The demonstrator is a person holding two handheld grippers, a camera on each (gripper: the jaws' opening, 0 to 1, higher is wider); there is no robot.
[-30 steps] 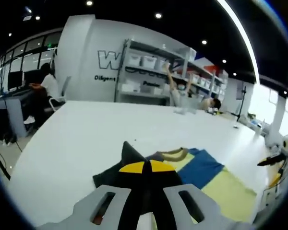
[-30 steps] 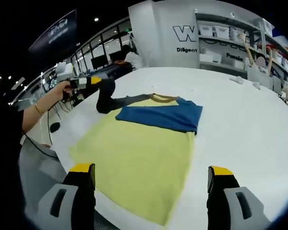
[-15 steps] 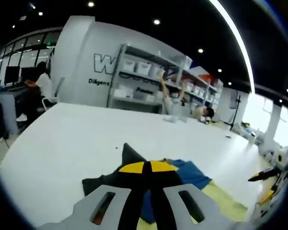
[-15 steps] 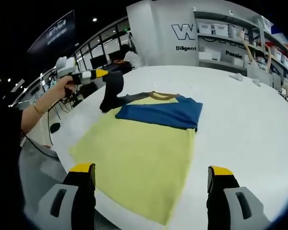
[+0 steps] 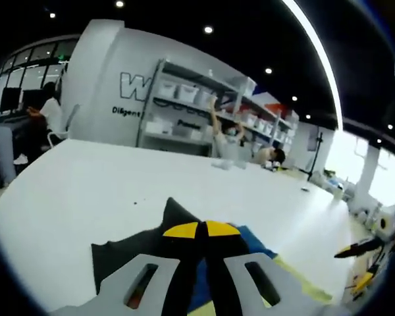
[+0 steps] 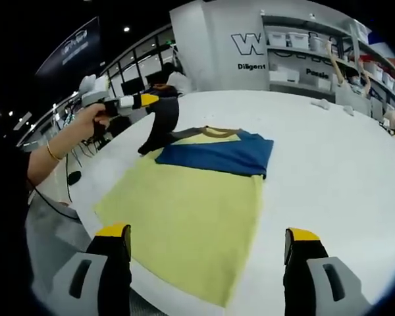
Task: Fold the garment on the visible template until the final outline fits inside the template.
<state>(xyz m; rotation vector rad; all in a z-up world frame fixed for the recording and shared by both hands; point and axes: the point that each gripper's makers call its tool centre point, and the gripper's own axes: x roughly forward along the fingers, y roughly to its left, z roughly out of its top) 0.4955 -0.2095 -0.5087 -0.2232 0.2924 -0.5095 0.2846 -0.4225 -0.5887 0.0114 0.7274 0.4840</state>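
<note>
While 1 hand-held gripper [image 6: 149, 100] pinches the garment's [image 6: 191, 197] sleeve [image 6: 163, 122], the other [image 6: 206, 247] gapes wide.

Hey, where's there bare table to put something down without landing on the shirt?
The white table is bare past the shirt's folded blue sleeve, out toward the shelves. A narrow bare strip runs between the shirt's hem and the right tool. It is crowded by the dark sleeve, which the left tool holds up.

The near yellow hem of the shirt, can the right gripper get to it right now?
Probably yes. The right gripper hangs open just over the shirt, its jaws straddling the near hem, with nothing lying between. The left gripper holds the dark sleeve up at the far corner.
</note>
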